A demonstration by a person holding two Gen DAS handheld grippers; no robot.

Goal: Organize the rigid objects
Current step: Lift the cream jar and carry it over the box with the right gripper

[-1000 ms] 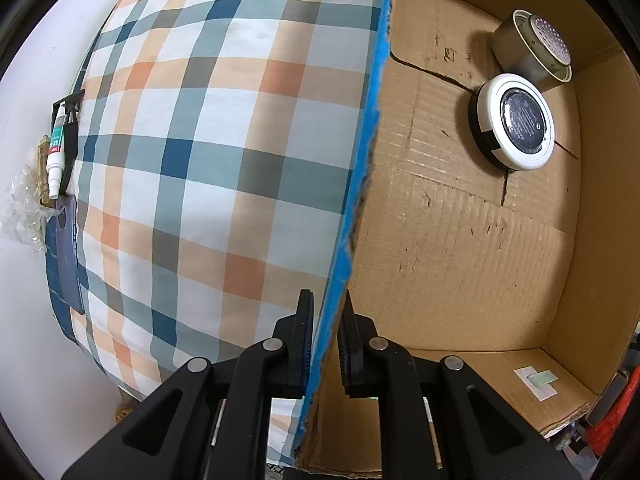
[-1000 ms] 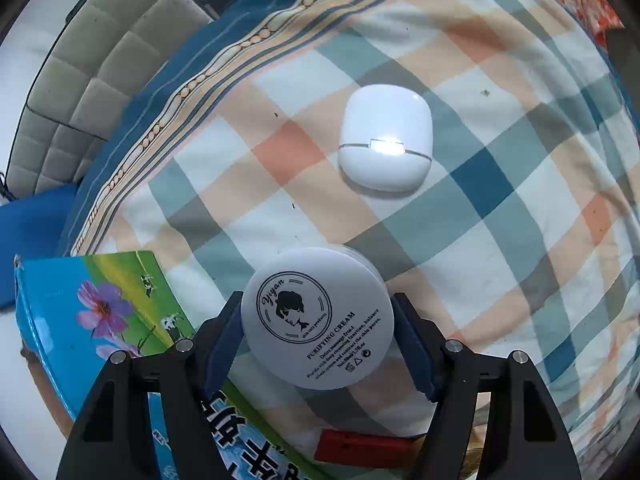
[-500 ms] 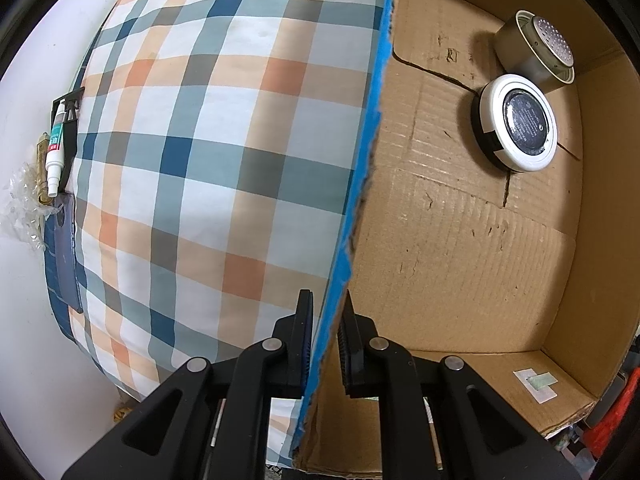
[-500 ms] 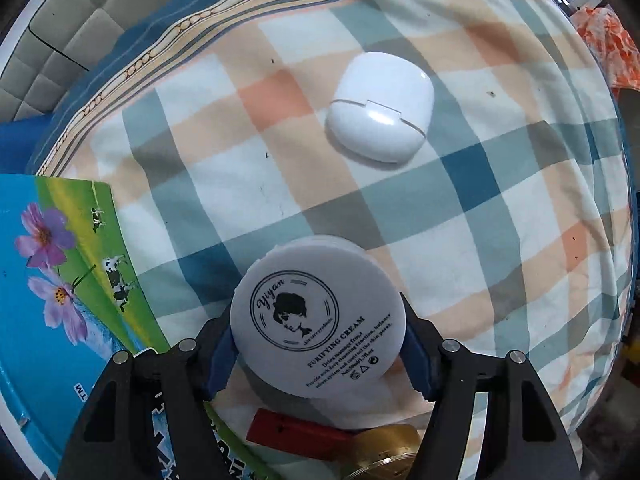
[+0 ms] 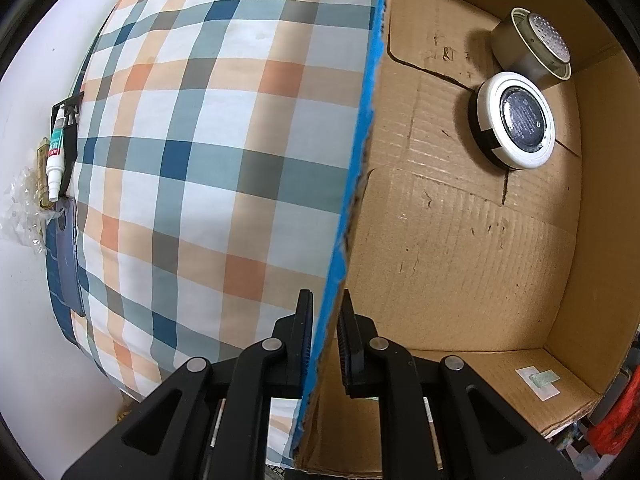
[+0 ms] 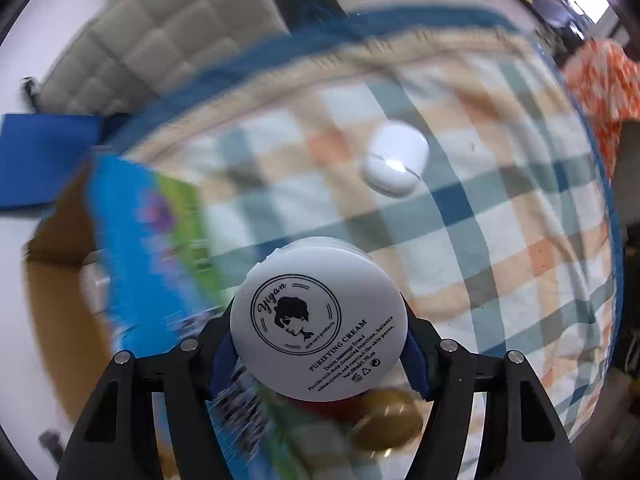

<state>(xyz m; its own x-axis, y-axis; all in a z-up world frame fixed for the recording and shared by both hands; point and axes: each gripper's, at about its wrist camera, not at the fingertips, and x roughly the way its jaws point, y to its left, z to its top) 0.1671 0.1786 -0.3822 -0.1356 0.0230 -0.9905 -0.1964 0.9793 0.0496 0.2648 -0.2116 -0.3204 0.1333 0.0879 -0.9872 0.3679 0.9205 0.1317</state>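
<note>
The bed [image 6: 500, 240] wears a sheet checked in white, blue, grey and orange. A white case [image 6: 394, 164] lies on it toward the far side. At left stands a cardboard box [image 5: 460, 240]. A gold lid [image 6: 386, 420] lies near, blurred.

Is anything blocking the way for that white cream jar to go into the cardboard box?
Nothing visible does. The right gripper holds the cream jar clear above the bedspread. The cardboard box is open; the left gripper pinches its wall. Inside, only a round compact and a tin sit in a far corner.
</note>
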